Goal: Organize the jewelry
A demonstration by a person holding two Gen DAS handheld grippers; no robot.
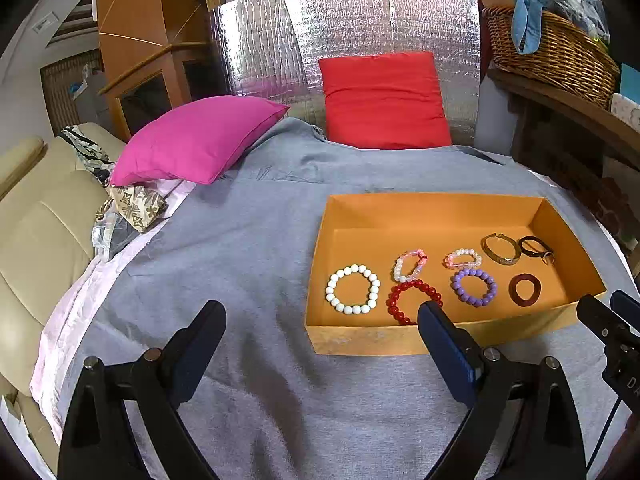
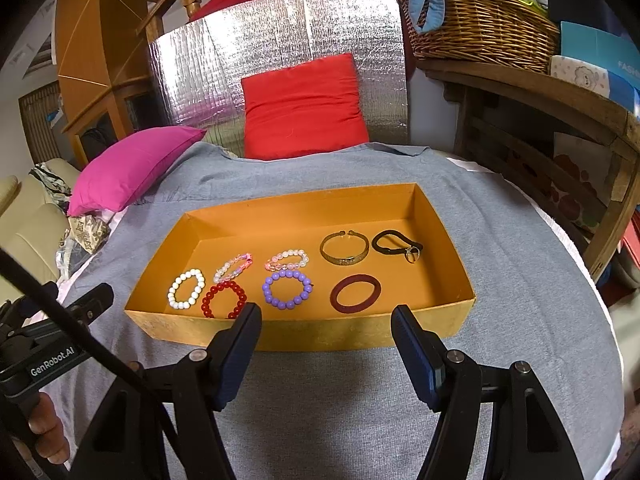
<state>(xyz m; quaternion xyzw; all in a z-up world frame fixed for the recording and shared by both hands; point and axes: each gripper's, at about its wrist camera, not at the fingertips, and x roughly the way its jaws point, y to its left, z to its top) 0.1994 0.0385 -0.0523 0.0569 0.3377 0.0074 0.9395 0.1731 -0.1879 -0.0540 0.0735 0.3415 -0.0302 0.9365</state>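
Where beads gleam [image 2: 287,291], rectangular card box [image 2: 304,332] — matte.

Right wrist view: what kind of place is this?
Probably a living room at home, not a lab. A grey cloth covers the work surface, cushions lean behind it, a beige sofa sits left and a wicker basket of clutter on a wooden shelf.

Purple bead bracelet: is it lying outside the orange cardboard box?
No, the purple bead bracelet lies on the floor of the orange cardboard box.
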